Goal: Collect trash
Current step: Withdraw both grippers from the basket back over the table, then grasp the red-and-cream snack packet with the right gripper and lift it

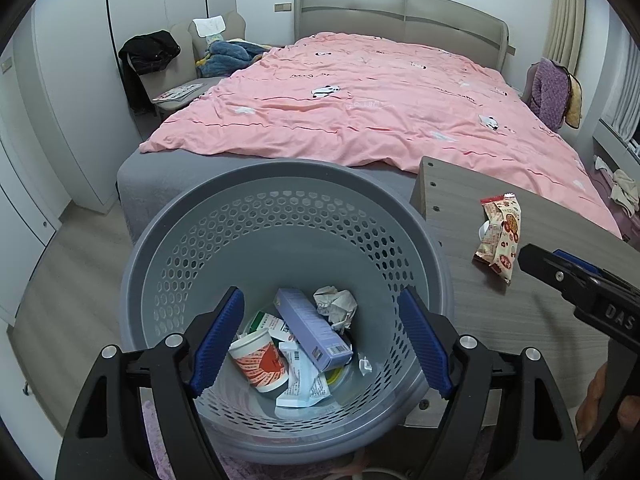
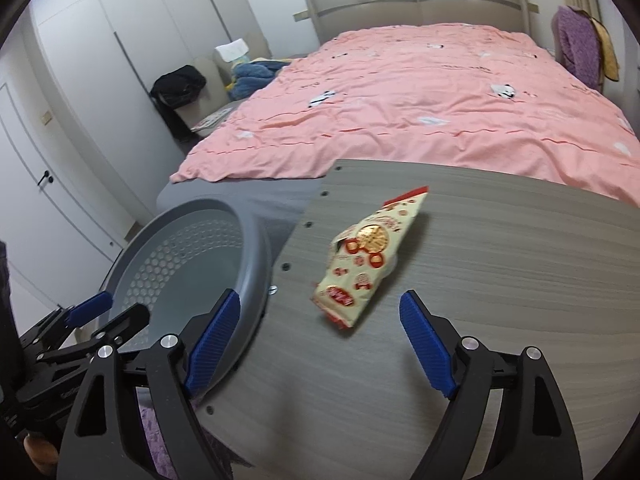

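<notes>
A grey perforated waste basket (image 1: 160, 248) stands on the floor beside a wood-grain table (image 1: 520, 320). In it lie a paper cup (image 1: 258, 362), a lilac box (image 1: 312, 330), a crumpled paper ball (image 1: 336, 306) and other wrappers. My left gripper (image 1: 320, 336) hangs open above the basket's mouth with nothing between its blue pads. A cream and red snack wrapper (image 2: 370, 254) lies on the table (image 2: 500, 280). My right gripper (image 2: 320, 346) is open just short of the wrapper and does not touch it. That gripper also shows in the left wrist view as a black jaw (image 1: 560, 276) beside the wrapper (image 1: 500, 236).
A bed with a pink duvet (image 1: 360, 100) runs behind the table and basket. An armchair with dark clothes (image 1: 152, 56) stands at the far left by white wardrobes (image 2: 120, 40). A purple garment (image 1: 548, 88) hangs on a chair at the right. A purple rug (image 2: 160, 440) lies underfoot.
</notes>
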The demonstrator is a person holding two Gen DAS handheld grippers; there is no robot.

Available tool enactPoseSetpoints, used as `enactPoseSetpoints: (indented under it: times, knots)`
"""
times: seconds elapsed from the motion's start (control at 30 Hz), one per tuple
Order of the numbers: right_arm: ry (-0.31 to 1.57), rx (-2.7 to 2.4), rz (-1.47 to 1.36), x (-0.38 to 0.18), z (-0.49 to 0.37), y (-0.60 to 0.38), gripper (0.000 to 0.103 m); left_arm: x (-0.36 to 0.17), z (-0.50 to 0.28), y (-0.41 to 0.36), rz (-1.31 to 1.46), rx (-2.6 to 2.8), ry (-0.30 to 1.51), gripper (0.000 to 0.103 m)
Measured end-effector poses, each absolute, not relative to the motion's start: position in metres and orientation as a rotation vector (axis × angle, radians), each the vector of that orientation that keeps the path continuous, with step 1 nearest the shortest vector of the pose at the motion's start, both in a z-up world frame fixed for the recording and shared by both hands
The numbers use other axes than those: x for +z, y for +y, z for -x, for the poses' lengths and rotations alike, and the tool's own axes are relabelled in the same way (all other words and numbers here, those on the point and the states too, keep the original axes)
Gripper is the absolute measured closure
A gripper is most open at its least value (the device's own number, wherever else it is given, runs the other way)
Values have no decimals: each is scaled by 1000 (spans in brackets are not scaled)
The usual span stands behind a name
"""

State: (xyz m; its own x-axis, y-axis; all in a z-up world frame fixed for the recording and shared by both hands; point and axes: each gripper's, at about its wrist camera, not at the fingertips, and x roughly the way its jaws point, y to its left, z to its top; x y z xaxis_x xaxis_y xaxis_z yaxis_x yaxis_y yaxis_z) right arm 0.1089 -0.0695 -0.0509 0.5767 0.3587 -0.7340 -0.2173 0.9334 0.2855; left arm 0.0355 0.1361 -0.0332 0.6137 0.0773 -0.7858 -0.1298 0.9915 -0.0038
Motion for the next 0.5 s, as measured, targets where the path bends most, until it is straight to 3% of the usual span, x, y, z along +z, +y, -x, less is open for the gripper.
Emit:
enactPoseSetpoints:
  times: [0.37,0.5]
  knots:
    - [912,226,-100,-67,-143,-58,22,-41,-41,136,76,101,924,27]
    - [936,194,-56,-75,-153,-51,31,-41,-40,139,85,101,921,27]
